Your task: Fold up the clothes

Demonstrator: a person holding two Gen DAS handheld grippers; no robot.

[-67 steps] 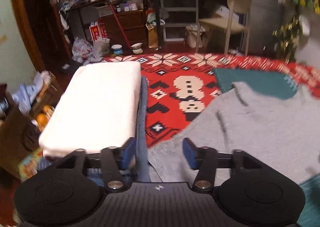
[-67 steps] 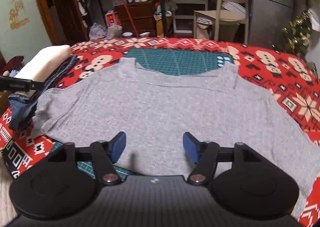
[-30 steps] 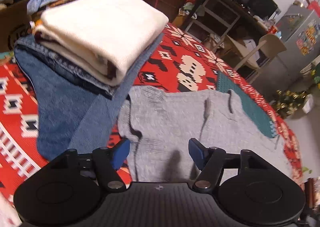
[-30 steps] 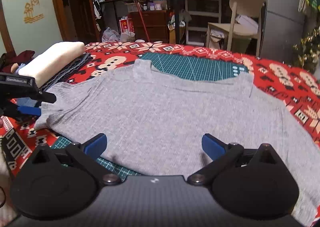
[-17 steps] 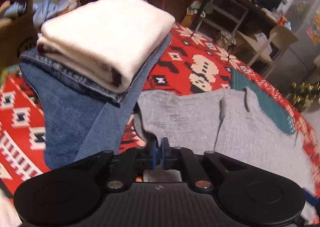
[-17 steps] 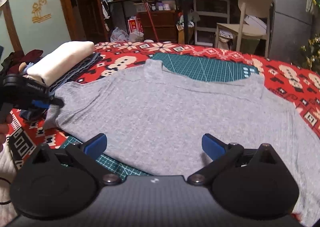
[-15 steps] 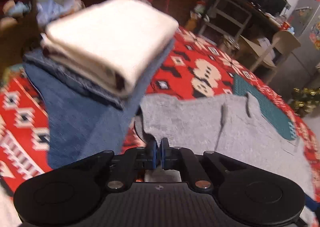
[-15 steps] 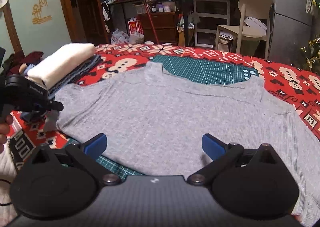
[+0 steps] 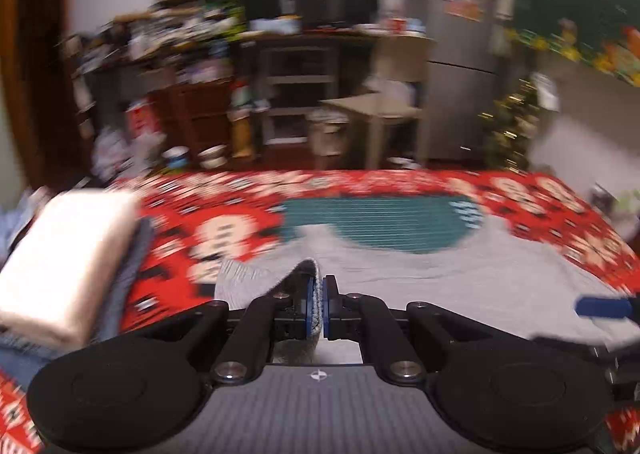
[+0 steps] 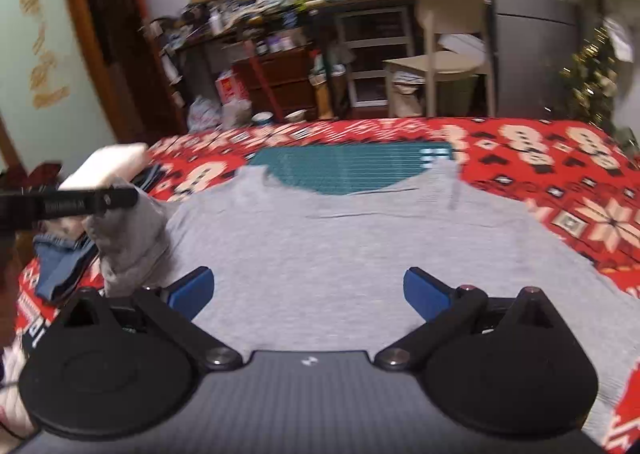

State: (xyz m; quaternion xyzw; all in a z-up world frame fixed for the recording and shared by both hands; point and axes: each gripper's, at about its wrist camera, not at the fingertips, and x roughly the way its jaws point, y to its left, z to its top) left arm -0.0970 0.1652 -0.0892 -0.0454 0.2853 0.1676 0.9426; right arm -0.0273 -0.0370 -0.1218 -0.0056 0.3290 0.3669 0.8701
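- Left wrist view: blurring heavily, no writing readable. left gripper (image 9: 318, 304) is pinching a grey fold of the sweater's sleeve (image 9: 280, 278) between closed pads. grey sweater (image 9: 440, 278) is lying flat just in front of the green cutting mat (image 9: 380, 219), long axis running left-right.
- Right wrist view: right gripper (image 10: 308, 292) is hanging over the sweater, jaws wide, nothing between them. The sleeve is lifting in a bunch left of the mat; small white print on the left gripper's arm is unreadable. folded clothes stack (image 10: 108, 165), left of the mat, is partly hiding behind it.
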